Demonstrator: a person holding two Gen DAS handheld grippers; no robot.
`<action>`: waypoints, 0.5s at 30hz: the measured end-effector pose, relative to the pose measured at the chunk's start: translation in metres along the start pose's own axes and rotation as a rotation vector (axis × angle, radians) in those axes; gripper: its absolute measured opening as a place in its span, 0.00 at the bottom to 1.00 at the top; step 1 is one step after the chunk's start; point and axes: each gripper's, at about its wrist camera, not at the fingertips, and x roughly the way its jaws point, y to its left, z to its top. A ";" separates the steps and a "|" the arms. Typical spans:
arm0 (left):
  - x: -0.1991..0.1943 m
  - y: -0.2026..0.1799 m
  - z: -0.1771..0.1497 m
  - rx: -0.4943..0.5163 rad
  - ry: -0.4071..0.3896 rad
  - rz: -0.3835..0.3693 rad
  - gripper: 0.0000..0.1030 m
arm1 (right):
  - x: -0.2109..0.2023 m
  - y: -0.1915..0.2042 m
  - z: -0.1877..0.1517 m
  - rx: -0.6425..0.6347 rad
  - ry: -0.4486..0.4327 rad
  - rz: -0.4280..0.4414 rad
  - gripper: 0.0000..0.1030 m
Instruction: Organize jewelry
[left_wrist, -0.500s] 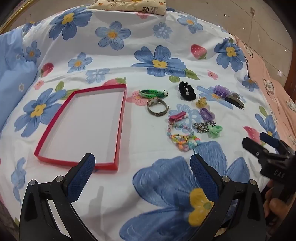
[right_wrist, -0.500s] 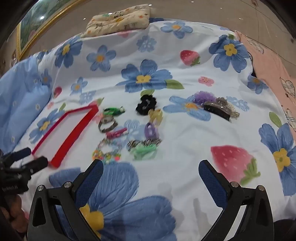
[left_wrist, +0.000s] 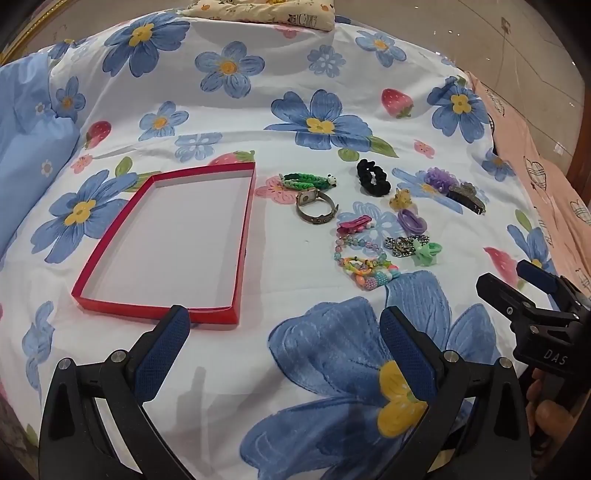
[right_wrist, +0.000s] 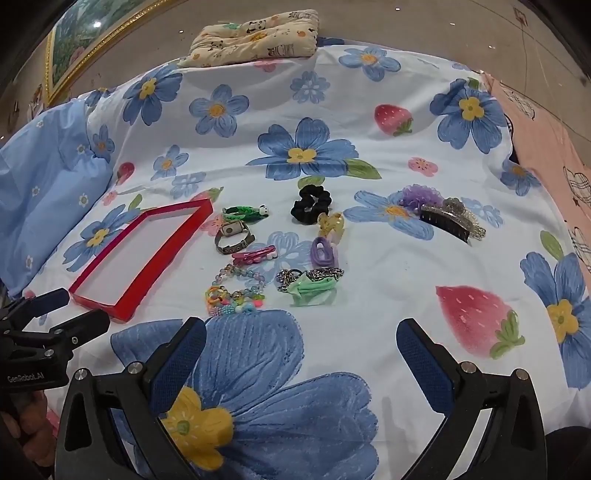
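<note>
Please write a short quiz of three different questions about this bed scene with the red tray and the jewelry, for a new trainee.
1. True or false: the red tray already holds some jewelry.
2. Which piece lies nearest the tray: A) the black scrunchie, B) the wristwatch, C) the green bow?
3. Fill in: both the left claw and the right claw are ____ and hold nothing.

Key
1. False: the tray is empty, and every piece lies on the floral bedsheet.
2. B
3. open
</note>
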 end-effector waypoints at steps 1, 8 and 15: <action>0.000 -0.001 0.000 0.001 -0.002 0.003 1.00 | -0.001 0.001 0.001 -0.001 -0.003 0.000 1.00; -0.003 0.000 0.003 0.001 -0.008 -0.002 1.00 | -0.009 -0.005 0.003 0.006 -0.021 0.011 1.00; -0.003 -0.001 0.002 0.001 -0.008 -0.001 1.00 | -0.011 -0.006 0.004 0.011 -0.031 0.018 1.00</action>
